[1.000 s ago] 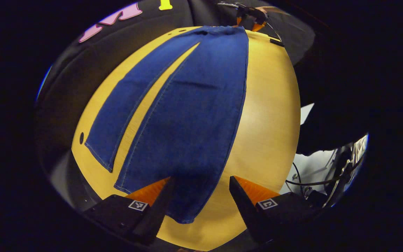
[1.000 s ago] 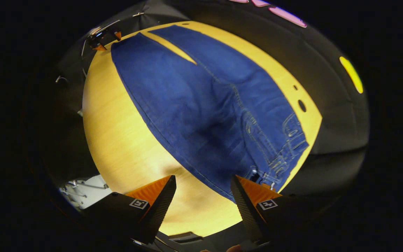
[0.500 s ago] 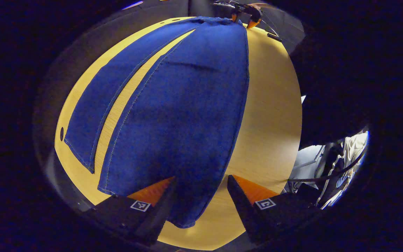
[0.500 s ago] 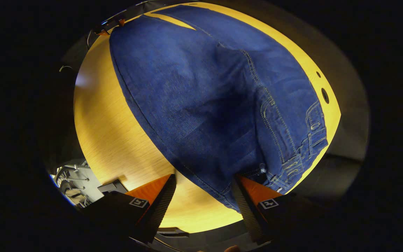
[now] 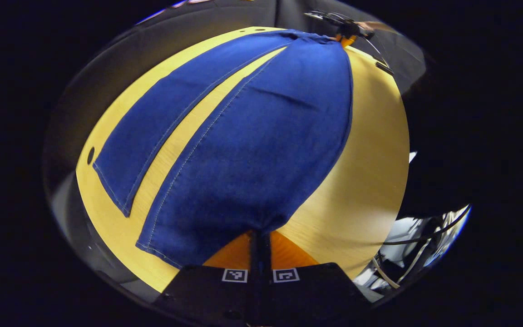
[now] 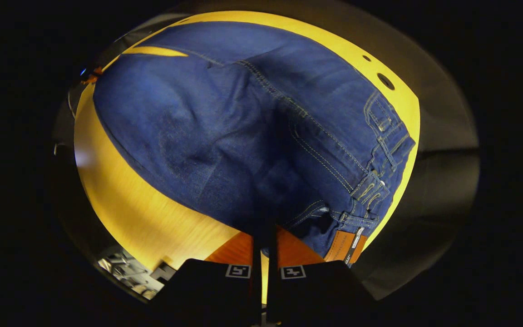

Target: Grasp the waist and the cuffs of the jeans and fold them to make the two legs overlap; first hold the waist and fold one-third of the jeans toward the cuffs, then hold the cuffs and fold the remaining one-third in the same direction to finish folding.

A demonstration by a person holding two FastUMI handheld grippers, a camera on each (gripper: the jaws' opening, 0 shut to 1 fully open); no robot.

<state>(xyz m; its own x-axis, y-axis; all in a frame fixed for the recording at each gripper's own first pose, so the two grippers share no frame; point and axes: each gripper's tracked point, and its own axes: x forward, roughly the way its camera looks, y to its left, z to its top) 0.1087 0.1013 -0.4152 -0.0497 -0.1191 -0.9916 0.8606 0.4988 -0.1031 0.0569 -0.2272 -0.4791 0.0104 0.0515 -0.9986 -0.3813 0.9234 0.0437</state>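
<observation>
The jeans (image 5: 252, 150) lay flat on the yellow desk (image 5: 361, 181). The left tool (image 5: 260, 236) was pinched on a cuff edge, the right tool (image 6: 261, 238) clamped at the waist edge.

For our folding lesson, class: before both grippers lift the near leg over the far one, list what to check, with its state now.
1. Left gripper shut on the cuff: ok.
2. Right gripper shut on the waist: ok.
3. Jeans lying flat on the table: ok.
4. Far leg spread straight: ok.
5. Grip catches both cloth layers: cannot tell.
</observation>
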